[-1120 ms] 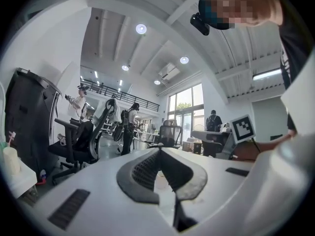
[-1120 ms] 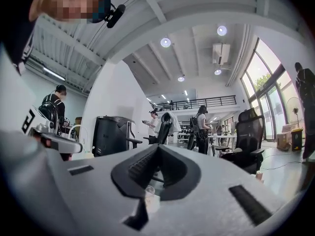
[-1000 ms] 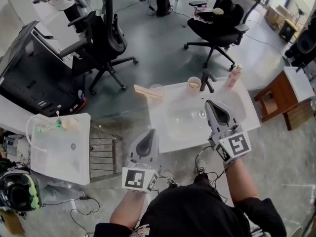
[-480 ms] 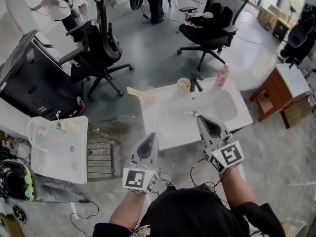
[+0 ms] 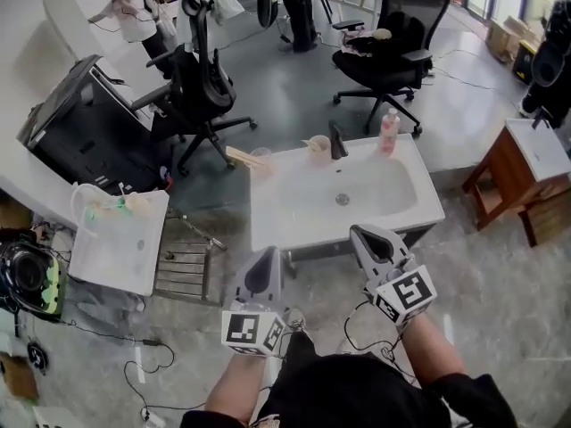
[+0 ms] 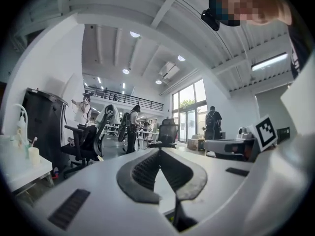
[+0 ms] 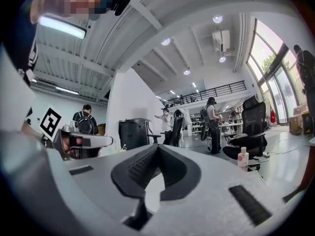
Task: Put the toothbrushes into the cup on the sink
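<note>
A white sink (image 5: 277, 221) stands in front of me in the head view. On its far rim sit a beige cup (image 5: 318, 147), a dark faucet (image 5: 336, 141) and a pink bottle (image 5: 387, 132). Pale wooden sticks that look like the toothbrushes (image 5: 241, 156) lie by a clear cup (image 5: 260, 158) at the far left corner. My left gripper (image 5: 265, 261) and right gripper (image 5: 361, 234) hang before the sink's near edge, both shut and empty. In the gripper views, the left gripper (image 6: 160, 151) and the right gripper (image 7: 158, 147) point up and out across the room with nothing between their jaws.
A second white basin (image 5: 116, 248) with green items sits at the left, with a metal rack (image 5: 183, 270) beside it. Office chairs (image 5: 201, 87) stand behind the sink. A wooden stool (image 5: 513, 181) is at the right. Cables trail over the floor near my feet.
The view has pulled back, so the sink lies farther away. My right gripper has come off the basin toward me. Both stay shut.
</note>
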A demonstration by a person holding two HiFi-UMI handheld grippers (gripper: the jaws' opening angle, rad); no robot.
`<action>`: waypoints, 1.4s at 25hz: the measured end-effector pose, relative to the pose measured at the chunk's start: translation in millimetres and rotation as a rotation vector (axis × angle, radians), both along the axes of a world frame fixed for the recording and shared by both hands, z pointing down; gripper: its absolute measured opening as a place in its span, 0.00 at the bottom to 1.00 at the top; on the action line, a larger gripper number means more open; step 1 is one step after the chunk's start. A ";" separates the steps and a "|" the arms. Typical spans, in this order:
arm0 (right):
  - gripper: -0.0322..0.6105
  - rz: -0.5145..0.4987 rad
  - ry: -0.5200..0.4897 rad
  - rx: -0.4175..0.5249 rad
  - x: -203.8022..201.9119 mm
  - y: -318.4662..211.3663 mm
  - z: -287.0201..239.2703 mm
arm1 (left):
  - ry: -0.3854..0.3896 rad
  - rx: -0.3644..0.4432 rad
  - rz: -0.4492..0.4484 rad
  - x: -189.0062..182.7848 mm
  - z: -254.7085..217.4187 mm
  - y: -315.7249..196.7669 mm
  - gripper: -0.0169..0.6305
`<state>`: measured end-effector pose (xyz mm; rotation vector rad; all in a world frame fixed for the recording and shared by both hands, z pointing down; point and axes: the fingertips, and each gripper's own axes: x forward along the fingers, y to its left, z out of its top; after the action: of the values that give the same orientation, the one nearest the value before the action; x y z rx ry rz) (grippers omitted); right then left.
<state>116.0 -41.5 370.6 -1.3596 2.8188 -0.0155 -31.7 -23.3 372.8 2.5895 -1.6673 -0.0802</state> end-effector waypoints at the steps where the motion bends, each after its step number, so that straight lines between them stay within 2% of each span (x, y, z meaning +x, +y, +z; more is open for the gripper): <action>1: 0.06 -0.014 -0.004 -0.006 4.0 8.2 2.9 | 0.000 -0.004 -0.015 2.9 0.2 10.7 0.04; 7: 0.06 -0.062 -0.057 -0.030 7.8 51.5 14.8 | -0.026 0.002 -0.070 3.4 -2.2 64.6 0.04; 16: 0.06 -0.068 -0.040 -0.010 -35.9 100.0 1.8 | -0.005 -0.007 -0.089 -37.5 -3.0 110.7 0.04; 26: 0.06 0.022 0.006 0.000 -83.5 152.5 -7.7 | 0.025 -0.002 0.020 -81.1 -5.9 145.7 0.04; 35: 0.06 0.093 0.026 0.008 -96.3 182.4 -10.3 | 0.045 0.020 0.095 -91.7 -13.8 162.4 0.04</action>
<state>19.7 140.9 360.3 -1.4992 2.7696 0.0152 -123.4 139.1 359.0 2.6557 -1.5339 -0.1503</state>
